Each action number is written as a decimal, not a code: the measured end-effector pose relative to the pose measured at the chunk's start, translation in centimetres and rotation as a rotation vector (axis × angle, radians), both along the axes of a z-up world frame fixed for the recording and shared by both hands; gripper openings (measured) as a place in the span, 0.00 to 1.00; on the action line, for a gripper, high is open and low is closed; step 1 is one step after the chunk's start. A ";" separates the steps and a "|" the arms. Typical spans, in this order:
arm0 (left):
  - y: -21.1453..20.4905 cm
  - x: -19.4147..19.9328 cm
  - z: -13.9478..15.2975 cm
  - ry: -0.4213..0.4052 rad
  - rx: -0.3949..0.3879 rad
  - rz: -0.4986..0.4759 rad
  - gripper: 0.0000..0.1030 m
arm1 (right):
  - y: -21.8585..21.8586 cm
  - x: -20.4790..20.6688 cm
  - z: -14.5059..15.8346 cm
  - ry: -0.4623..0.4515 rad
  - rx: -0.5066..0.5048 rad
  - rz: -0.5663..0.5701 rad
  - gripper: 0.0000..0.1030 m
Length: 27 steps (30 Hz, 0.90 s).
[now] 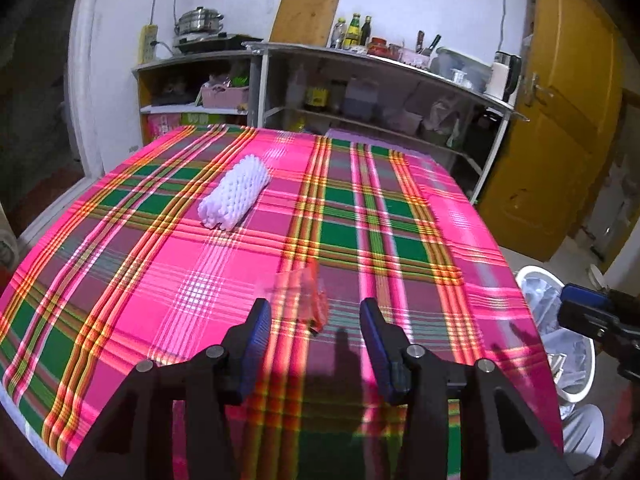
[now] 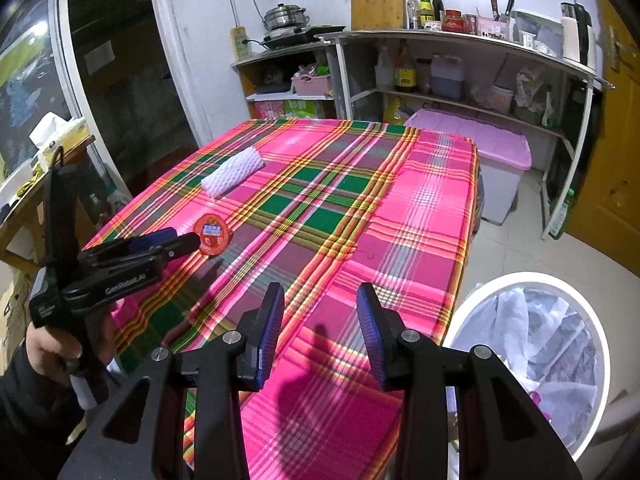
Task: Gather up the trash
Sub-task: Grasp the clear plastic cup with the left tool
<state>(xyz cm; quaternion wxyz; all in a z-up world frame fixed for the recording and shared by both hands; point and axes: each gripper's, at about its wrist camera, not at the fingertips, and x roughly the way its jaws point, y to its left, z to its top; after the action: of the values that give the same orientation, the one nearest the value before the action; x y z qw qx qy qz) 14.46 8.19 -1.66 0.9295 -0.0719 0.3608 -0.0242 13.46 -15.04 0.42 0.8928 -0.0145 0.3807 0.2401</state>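
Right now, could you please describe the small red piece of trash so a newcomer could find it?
Look at the pink plaid tablecloth. The small round red cup with a blue label lies just ahead of the open left gripper. Unlike the white foam net sleeve farther back, it is red and round.

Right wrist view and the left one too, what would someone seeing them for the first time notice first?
The loud pink and green plaid tablecloth fills both views. On it lie a white foam fruit net toward the far left and a small red jelly cup just ahead of the left gripper, whose jaws stand open. A white bin lined with a clear bag sits on the floor at the table's right, beside the open right gripper.
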 end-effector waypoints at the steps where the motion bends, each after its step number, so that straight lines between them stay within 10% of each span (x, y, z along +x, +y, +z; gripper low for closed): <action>1: 0.3 0.4 -0.2 0.006 -0.004 0.007 0.51 | 0.1 0.1 0.0 0.001 -0.001 0.001 0.38; 27: 0.5 1.8 -2.0 0.048 -0.035 -0.011 0.40 | 2.7 2.2 0.0 -0.002 -0.037 0.048 0.38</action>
<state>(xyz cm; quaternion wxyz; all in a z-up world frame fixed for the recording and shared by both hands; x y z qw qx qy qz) 16.26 8.65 -3.62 0.9191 -0.0870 0.3829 -0.0339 15.63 -12.34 0.45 0.8867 -0.0406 0.3839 0.2544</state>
